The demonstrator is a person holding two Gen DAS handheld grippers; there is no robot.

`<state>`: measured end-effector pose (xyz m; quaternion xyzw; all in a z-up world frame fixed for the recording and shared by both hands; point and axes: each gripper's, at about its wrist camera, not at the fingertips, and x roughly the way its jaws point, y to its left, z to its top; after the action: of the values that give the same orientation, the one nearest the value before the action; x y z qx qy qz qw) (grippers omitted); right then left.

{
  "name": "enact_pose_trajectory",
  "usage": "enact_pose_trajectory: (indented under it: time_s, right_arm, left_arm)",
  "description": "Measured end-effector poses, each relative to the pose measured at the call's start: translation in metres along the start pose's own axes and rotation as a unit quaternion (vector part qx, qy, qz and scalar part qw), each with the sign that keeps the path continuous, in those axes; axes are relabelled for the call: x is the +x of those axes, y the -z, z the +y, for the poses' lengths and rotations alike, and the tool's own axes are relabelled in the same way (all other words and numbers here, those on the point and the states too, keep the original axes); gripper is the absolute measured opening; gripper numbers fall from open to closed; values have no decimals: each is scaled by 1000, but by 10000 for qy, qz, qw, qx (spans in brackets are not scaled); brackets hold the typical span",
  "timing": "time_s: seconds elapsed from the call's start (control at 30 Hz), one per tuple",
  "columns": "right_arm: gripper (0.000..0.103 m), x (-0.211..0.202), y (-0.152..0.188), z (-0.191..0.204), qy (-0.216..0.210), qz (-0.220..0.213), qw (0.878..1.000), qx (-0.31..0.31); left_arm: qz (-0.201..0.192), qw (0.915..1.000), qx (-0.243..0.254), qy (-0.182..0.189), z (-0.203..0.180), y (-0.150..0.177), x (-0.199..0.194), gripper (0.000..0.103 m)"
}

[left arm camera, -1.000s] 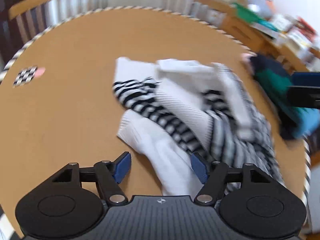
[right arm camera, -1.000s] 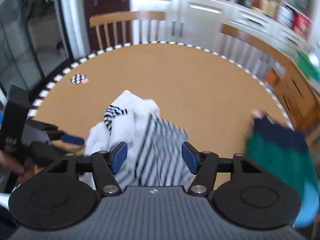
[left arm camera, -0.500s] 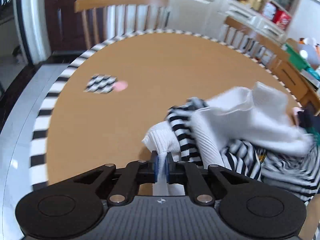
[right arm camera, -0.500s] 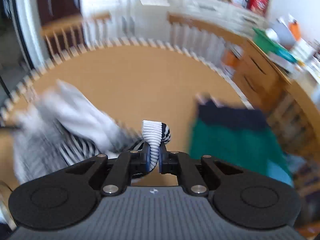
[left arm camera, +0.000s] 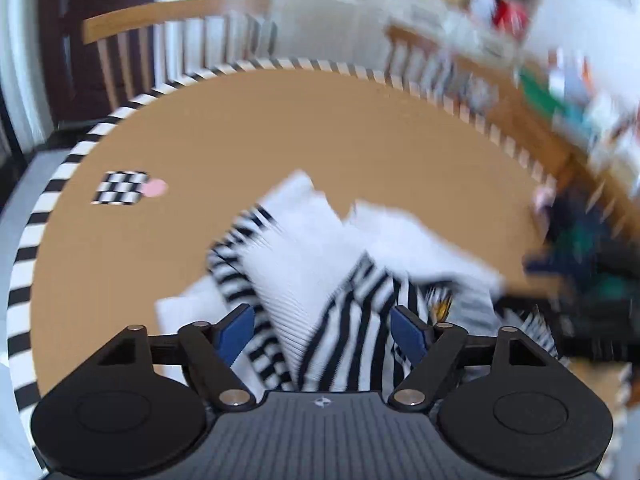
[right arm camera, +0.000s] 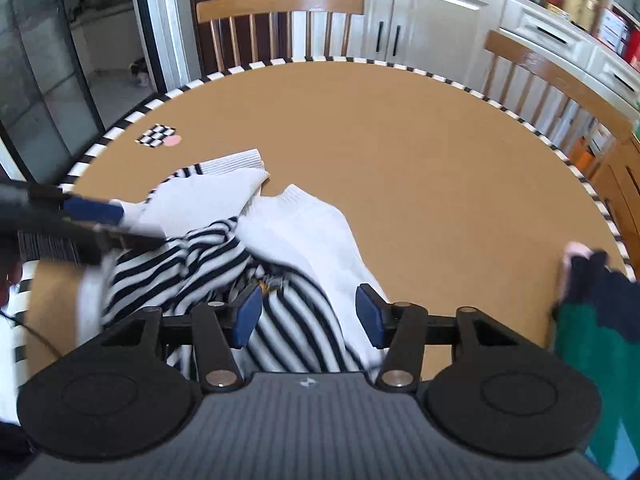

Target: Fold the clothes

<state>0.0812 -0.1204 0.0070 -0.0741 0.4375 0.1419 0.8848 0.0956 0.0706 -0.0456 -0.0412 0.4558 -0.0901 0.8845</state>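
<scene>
A crumpled white and black-striped sweater (right arm camera: 256, 240) lies in a heap on the round brown table (right arm camera: 400, 140). It also shows, blurred, in the left wrist view (left arm camera: 320, 264). My right gripper (right arm camera: 308, 316) is open, with striped cloth lying between and under its fingers. My left gripper (left arm camera: 324, 332) is open over the near part of the sweater, and it shows at the left edge of the right wrist view (right arm camera: 92, 212). A folded green and navy garment (right arm camera: 596, 320) lies at the table's right edge.
A checkered marker with a pink dot (right arm camera: 158, 136) lies on the table at the far left. Wooden chairs (right arm camera: 280, 20) stand around the far side. White cabinets (right arm camera: 440, 8) and shelves stand behind. The table rim is black-and-white striped.
Both grippers were shut on parts of the sweater half a second ago. Both are now open and the sweater has dropped back onto the table.
</scene>
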Motion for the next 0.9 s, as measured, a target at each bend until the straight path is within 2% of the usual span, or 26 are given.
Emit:
enact_pose_trajectory:
  time_s: [0.03, 0.1, 0.2, 0.37, 0.4, 0.47, 0.53, 0.6, 0.7, 0.73, 0.77, 0.8, 0.83, 0.9]
  right_arm:
    - [51, 8, -4, -1, 10, -1, 10000, -29]
    - [51, 24, -14, -6, -23, 47, 10000, 32]
    - [52, 40, -29, -23, -137, 49, 9997, 181]
    - [56, 77, -47, -35, -221, 187, 9996, -33]
    - [57, 85, -50, -36, -257, 250, 9993, -93]
    - [56, 98, -53, -32, -368, 355, 9984, -252]
    - [57, 109, -54, -27, -538, 451, 9966, -440]
    - [55, 118, -51, -19, -763, 646, 9928, -664]
    - [53, 121, -50, -11, -757, 583, 9913, -904]
    - [45, 122, -50, -12, -798, 599, 9913, -856]
    - [35, 122, -50, -13, -796, 560, 9914, -874]
    - [7, 122, -49, -14, -802, 529, 9914, -891]
    - [4, 122, -49, -14, -851, 555, 9908, -892]
    - [3, 121, -50, -19, -870, 557, 9924, -664]
  left_arm:
    - [100, 9999, 38, -43, -6, 1, 6, 62]
    - [86, 9999, -6, 71, -8, 5, 12, 17]
    - [-11, 9998, -120, 135, 1, 8, 3, 16]
    - [-294, 9960, -791, 282, 31, 34, -65, 16]
    - [-239, 9950, -949, 206, 40, 43, -81, 16]
    - [123, 9912, -1310, 113, 57, 64, -106, 16]
    - [457, 9873, -1524, -16, 69, 81, -127, 16]
    - [749, 9846, -1567, -190, 77, 93, -144, 23]
    - [293, 9903, -1247, -529, 78, 74, -173, 32]
    - [133, 9914, -1136, -642, 78, 67, -183, 36]
    - [-215, 9927, -962, -689, 75, 55, -187, 53]
    - [-559, 9931, -765, -696, 73, 42, -186, 69]
    - [-781, 9925, -574, -745, 68, 27, -179, 72]
    - [-966, 9918, -116, -830, 54, 2, -154, 72]
